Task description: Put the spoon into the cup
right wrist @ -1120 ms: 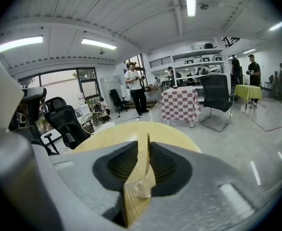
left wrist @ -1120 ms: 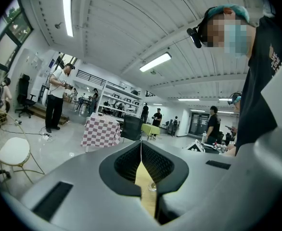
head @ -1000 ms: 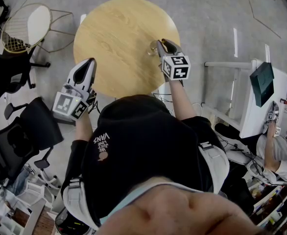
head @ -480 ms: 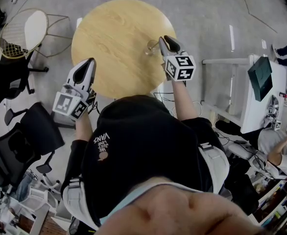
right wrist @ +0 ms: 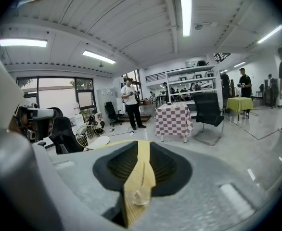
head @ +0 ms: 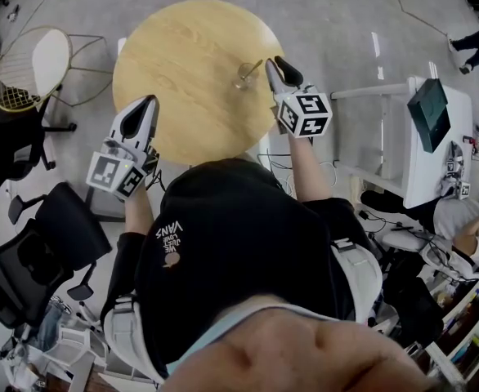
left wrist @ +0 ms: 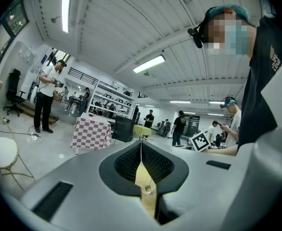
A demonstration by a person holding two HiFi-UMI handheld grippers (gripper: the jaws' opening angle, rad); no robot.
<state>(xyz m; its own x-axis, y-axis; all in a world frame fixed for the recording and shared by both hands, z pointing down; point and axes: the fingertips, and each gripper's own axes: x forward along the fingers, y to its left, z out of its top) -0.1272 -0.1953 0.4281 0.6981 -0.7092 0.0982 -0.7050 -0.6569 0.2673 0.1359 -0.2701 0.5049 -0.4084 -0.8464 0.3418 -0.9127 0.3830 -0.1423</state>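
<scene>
Change: right gripper (head: 275, 64) has backed off the cup (head: 243, 77). A second ago its tips were right at the rim; now there is bare table between them.
Right gripper state: jaws a narrow slit apart, nothing between them. Only the table top and the cup show through the gap in the right gripper view.
Left gripper (head: 148, 102) state: fingertips pressed together, holding nothing. Through the slot behind the closed tips, the left gripper view shows the cup far ahead.
Left gripper place: at the near left edge of the table (head: 182, 39), same spot as before, tips pointing in over the wood.
Cup: clear glass, upright on the table, just ahead and left of the right gripper's tips, not touching them. It is well apart from the left gripper, ahead and to its right.
Spoon (head: 255, 65): standing in the cup, handle sticking out over the rim and tilting toward the right gripper's side. It probably rests on the rim, but it is too small in the head view to be sure.
Marker cube (head: 304, 113): behind the right gripper's jaws, over the table edge.
</scene>
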